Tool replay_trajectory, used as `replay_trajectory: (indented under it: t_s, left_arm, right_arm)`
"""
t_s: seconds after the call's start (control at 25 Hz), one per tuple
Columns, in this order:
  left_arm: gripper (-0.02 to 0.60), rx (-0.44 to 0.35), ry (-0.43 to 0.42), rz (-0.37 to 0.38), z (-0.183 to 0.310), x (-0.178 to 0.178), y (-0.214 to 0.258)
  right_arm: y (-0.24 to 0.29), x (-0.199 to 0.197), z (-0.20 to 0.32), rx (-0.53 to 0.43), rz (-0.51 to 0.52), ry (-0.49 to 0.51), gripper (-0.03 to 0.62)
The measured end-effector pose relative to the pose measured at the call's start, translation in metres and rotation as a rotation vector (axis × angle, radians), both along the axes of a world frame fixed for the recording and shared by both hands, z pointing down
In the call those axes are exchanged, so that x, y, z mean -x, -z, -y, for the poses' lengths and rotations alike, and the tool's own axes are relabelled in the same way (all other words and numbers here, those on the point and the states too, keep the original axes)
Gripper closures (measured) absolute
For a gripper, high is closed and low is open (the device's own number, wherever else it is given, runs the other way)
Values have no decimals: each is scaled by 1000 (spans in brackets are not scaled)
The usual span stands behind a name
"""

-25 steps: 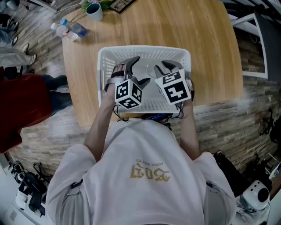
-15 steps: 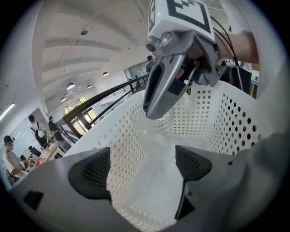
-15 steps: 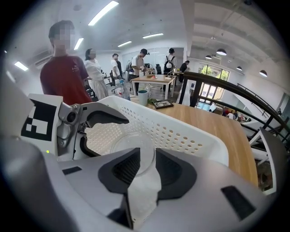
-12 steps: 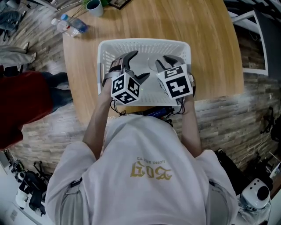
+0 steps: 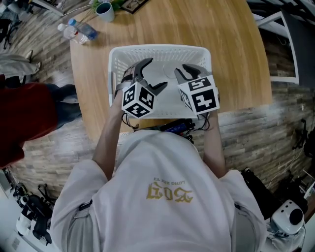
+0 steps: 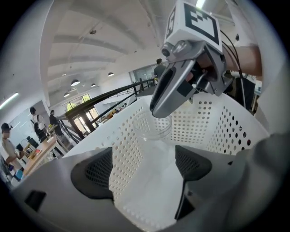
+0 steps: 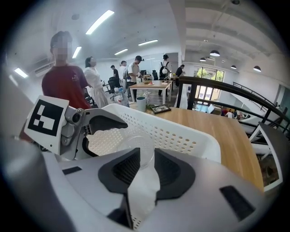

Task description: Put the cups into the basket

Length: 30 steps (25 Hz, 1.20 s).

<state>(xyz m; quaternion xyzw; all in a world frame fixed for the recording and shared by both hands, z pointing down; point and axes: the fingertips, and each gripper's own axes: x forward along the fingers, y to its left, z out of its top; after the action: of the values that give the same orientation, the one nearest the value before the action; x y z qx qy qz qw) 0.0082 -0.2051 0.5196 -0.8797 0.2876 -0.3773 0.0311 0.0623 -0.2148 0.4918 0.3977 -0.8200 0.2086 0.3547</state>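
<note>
A white perforated basket [image 5: 160, 49] stands on the round wooden table, and both grippers reach into it from the near side. My right gripper [image 5: 183, 72] is shut on a clear plastic cup [image 7: 136, 145], pinched by its wall between the two pads just above the basket floor. From the left gripper view the same cup [image 6: 153, 129] shows under the right gripper's finger [image 6: 164, 97]. My left gripper [image 5: 152, 76] sits beside it, open, with only the basket floor [image 6: 149, 181] between its pads. The cup is too transparent to make out in the head view.
A mug with a teal inside [image 5: 105, 11] and a lying water bottle [image 5: 78, 30] are at the table's far left edge. A person in red [image 5: 24, 118] stands left of the table. Bare tabletop [image 5: 231, 44] stretches right of the basket.
Both grippers have edged slightly farther into the basket. Their jaws look the same as before.
</note>
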Motion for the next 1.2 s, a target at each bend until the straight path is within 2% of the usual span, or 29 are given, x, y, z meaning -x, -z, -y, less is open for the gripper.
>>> replay_trajectory:
  t_s: [0.36,0.72,1.0,1.08,1.2]
  left_arm:
    - [146,30,129,-219,4,8,31]
    - [146,21,143,-228,2,11,34]
    - [148,11,210,-334,7,15,40]
    - [183,15,234,-345,10,19,41]
    - [305,7,286,-381,14,25,47]
  right_arm:
    - [8,-1,-10,-12,81,-16,497]
    - [7,1,-15,-13,91,-26,497]
    - [9,-5,-16,-45,95,-64,497]
    - [9,-5,-15,-53,88,-69,497]
    - [9,-5,-16,-57,81,-72,497]
